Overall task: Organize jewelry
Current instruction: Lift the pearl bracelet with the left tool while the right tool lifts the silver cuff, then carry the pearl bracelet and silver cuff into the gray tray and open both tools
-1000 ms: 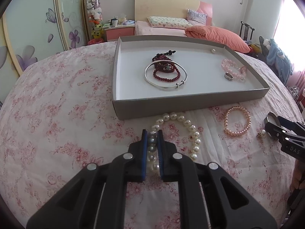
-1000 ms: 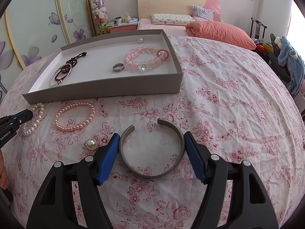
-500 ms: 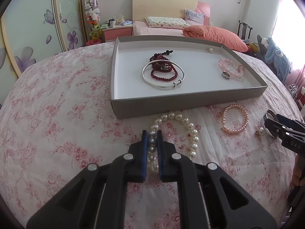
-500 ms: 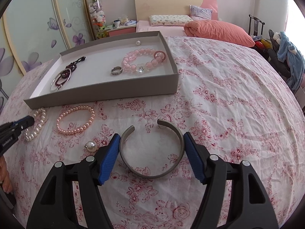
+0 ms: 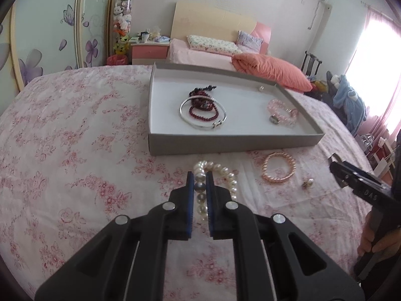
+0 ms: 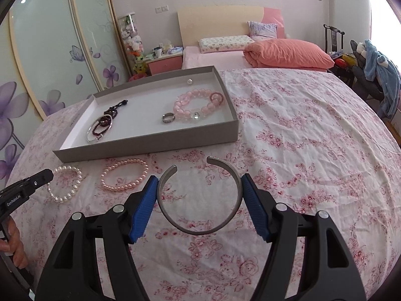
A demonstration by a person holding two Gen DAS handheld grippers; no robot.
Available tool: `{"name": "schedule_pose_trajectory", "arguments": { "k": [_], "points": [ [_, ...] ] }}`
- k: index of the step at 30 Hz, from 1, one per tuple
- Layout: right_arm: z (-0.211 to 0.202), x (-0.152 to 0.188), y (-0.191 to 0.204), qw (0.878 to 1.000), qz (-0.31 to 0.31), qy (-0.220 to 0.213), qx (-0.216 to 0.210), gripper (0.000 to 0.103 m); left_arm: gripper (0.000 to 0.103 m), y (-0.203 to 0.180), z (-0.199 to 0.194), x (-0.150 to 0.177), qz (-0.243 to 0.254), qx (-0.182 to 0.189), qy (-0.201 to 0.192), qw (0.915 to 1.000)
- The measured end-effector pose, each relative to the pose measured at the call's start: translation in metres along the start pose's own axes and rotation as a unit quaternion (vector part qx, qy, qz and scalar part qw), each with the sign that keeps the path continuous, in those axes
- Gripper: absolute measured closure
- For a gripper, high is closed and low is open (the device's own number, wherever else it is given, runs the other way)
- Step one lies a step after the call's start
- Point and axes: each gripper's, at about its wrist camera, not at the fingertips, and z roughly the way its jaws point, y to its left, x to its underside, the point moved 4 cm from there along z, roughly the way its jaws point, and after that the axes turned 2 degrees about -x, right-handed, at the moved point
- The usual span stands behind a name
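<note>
Both grippers are clamping bracelets in front of the tray.

Left gripper is pinching its blue pads tight on the white pearl bracelet, which is trailing onto the floral bedspread just before the grey tray's near wall, toward its left corner. Right gripper is standing wide, its pads pressing both sides of the open silver cuff bangle, in front of the tray's near right corner. Between them, the pink pearl bracelet is lying near the tray's front wall, a loose pearl earring beside it. Inside the tray, a silver bangle is sitting over dark red beads at the left, and a pink bead bracelet and ring are resting at the right.
</note>
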Motion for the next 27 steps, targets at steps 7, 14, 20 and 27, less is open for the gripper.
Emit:
{"name": "schedule_pose_trajectory", "arguments": {
  "k": [7, 14, 20, 27],
  "points": [
    [-0.017, -0.004, 0.013, 0.999, -0.012, -0.04, -0.006, 0.036, 0.093, -0.007, -0.028, -0.008, -0.017, 0.02, -0.047, 0.9985],
    [-0.031, -0.008, 0.025, 0.996, -0.025, -0.084, -0.003, 0.036, 0.093, -0.02, -0.043, -0.01, -0.007, 0.014, -0.077, 0.9969],
    [-0.046, -0.015, 0.029, 0.991, -0.036, -0.127, 0.002, 0.035, 0.093, -0.029, -0.054, -0.014, 0.002, 0.01, -0.098, 0.9952],
    [-0.06, -0.026, 0.032, 0.984, -0.041, -0.171, 0.004, 0.036, 0.093, -0.041, -0.066, -0.022, 0.02, -0.001, -0.124, 0.9921]
  ]
}}
